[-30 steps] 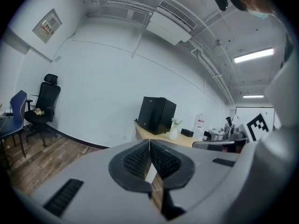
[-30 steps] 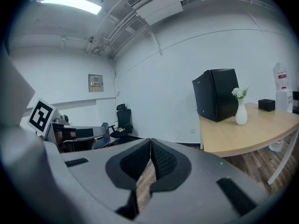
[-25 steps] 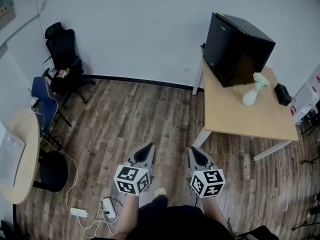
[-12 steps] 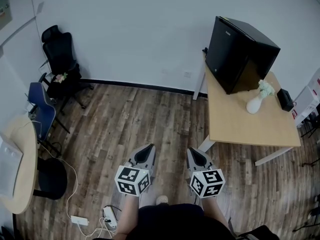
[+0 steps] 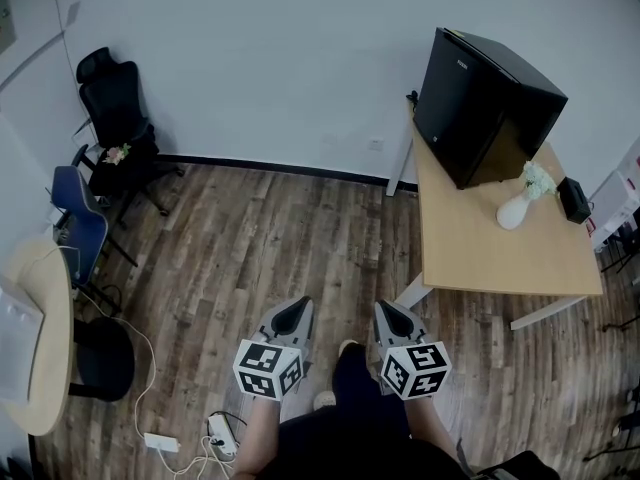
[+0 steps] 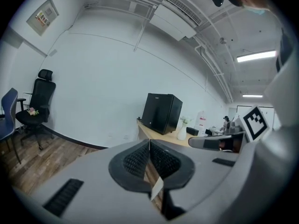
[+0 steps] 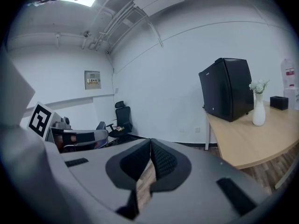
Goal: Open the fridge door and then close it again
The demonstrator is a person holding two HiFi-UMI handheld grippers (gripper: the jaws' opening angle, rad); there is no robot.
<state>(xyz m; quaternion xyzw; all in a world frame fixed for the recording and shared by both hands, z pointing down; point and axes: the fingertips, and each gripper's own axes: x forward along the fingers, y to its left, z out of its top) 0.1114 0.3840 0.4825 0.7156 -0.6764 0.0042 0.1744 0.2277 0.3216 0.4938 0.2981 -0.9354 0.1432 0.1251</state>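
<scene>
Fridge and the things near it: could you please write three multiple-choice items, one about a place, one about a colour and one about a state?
1. Where does the fridge stand?
A. on the floor
B. on the table
C. on a chair

2. What colour is the vase?
A. white
B. red
C. black

3. How is the fridge's door?
A. wide open
B. shut
C. taken off

Answers:
1 B: the head view shows it resting on the tabletop.
2 A: the vase is plainly white against the wood.
3 B: the door lies flush with the black body.
</scene>
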